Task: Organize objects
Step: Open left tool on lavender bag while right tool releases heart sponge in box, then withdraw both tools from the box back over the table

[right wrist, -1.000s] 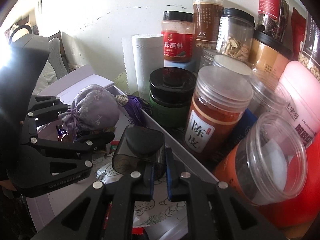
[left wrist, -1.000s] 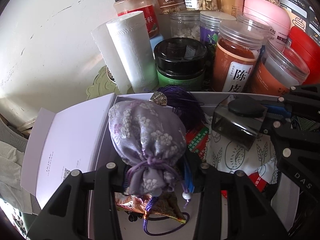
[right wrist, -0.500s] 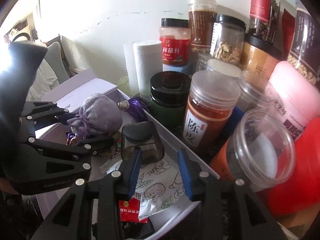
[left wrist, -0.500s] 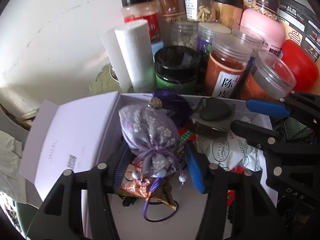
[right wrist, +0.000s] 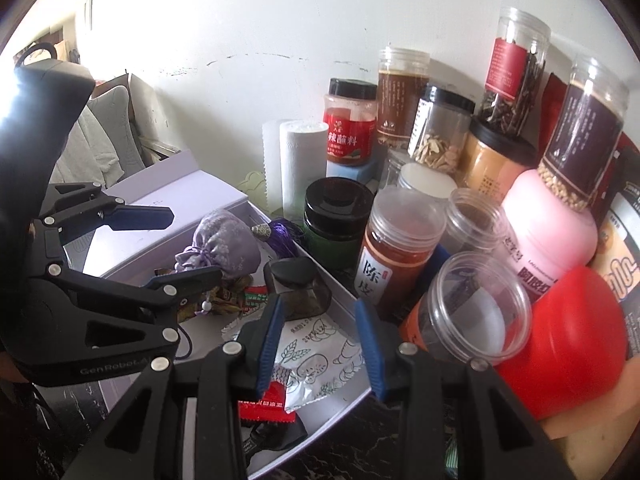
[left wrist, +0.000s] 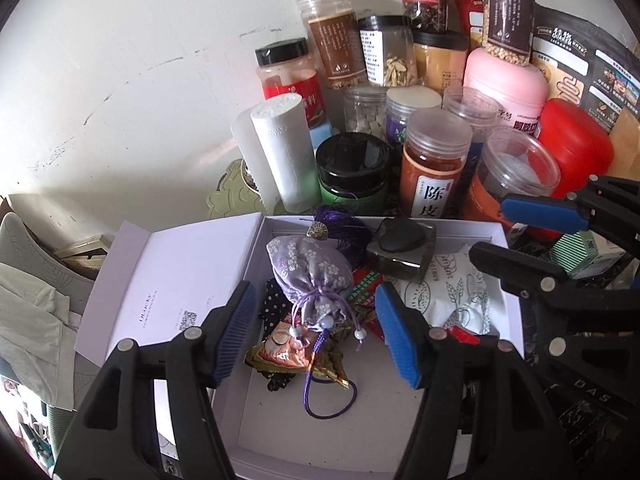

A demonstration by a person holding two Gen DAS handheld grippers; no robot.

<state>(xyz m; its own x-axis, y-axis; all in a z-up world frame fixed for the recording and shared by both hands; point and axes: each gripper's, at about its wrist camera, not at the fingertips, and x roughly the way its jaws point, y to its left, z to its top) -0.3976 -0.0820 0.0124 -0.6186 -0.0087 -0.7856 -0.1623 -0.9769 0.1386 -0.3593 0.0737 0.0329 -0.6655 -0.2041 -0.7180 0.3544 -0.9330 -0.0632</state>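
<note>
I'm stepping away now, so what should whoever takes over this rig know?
Left gripper: jaws opening, above the purple pouch, not gripping it.
Right gripper: open, empty, above the patterned packet.
Pouch and dark heart-lidded box both lie in the open lavender box.
Done: those two placed.
Left: jars behind the box are untouched; which go next is unclear.

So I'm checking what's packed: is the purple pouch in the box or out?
In. The purple pouch lies inside the open box, on other small items, free of both grippers.
</note>
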